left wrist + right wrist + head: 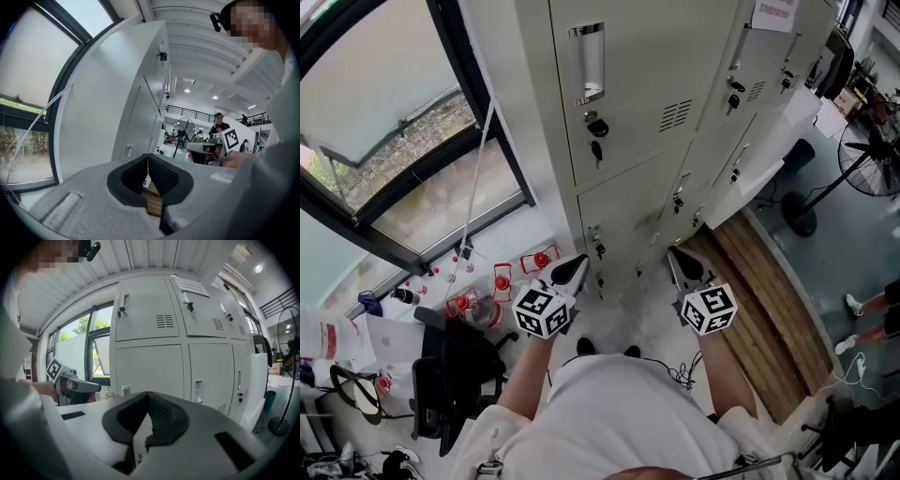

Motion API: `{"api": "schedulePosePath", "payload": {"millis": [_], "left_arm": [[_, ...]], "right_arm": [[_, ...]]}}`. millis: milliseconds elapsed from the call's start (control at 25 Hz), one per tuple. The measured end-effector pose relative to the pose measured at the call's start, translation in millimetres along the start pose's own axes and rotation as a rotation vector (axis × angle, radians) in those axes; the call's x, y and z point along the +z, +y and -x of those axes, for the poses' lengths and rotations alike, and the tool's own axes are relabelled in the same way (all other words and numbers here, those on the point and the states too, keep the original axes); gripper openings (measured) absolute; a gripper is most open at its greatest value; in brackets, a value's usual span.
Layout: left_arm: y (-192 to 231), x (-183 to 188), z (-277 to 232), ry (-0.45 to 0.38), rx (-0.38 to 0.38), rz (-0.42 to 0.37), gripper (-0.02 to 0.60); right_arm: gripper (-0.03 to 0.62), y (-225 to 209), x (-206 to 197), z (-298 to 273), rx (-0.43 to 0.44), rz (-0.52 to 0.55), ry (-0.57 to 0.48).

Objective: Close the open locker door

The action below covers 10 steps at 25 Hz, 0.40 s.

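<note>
A bank of pale grey lockers (628, 103) stands before me, seen from above. One lower door (769, 155) on its right side hangs open, swung out toward the room; in the right gripper view it shows edge-on as the open door (257, 380). My left gripper (572, 270) and right gripper (682, 262) are held low in front of the closed left-hand lockers, short of the open door. The left gripper (148, 161) points past the locker's side wall, its jaws shut and empty. My right gripper (148, 399) faces the locker fronts (150, 371), jaws shut on nothing.
A wooden platform (759, 300) runs along the floor at the lockers' right. A standing fan (867, 159) is beyond it. Red-capped bottles (502, 281) and a black chair (455, 375) crowd the left by the window (384, 122). Another person's feet (862, 323) are at far right.
</note>
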<state>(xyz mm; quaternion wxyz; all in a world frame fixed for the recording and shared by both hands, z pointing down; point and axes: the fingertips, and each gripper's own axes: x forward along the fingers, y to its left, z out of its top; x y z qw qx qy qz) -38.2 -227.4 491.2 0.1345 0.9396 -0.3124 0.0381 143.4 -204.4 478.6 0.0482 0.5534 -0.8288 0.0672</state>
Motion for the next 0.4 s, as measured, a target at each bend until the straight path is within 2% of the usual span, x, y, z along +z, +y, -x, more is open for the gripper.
{"api": "schedulePosePath", "payload": {"millis": [400], "left_arm": [[4.5, -3.7, -1.7, 0.007, 0.008, 0.015, 0.015]], "right_arm": [[0.003, 3.2, -1.8, -5.7, 0.015, 0.006, 0.005]]}}
